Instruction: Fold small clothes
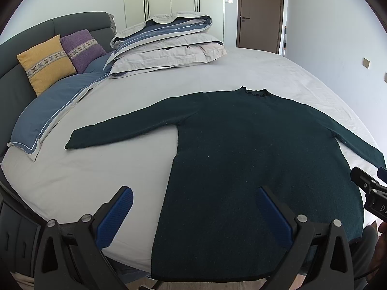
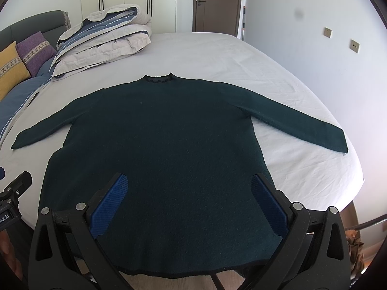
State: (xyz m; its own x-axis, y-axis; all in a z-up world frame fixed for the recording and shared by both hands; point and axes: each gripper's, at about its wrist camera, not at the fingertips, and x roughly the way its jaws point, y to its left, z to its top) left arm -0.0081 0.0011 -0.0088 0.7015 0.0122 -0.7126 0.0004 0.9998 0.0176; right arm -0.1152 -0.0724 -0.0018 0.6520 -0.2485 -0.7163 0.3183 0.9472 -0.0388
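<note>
Two tools hover over the near hem of a dark green sweater (image 2: pixel 164 145) that lies flat on the bed (image 2: pixel 241 55), collar at 12 o'clock, hem at 6 o'clock hanging slightly past the mattress edge. Both sleeves are spread out, one toward 9 o'clock and one toward 3 o'clock in the right wrist view, each resting on the pale sheet. The left tool (image 1: pixel 193 215) is released, its blue pads wide apart: one pad over bare sheet, the other over the sweater's lower left part; whether either touches cannot be told. The right tool (image 2: pixel 188 205) is likewise released, both pads spread above the sweater body near the hem, holding nothing. Each tool shows at the rim of the other's view, well apart. At 10 to 11 o'clock on the bed lie a folded duvet (image 1: pixel 167 46), a blue pillow (image 1: pixel 55 111), a yellow cushion (image 1: pixel 46 62) and a purple cushion (image 1: pixel 83 48) against the grey headboard (image 1: pixel 72 24). A brown door (image 1: pixel 261 12) stands beyond at 12 o'clock.
</note>
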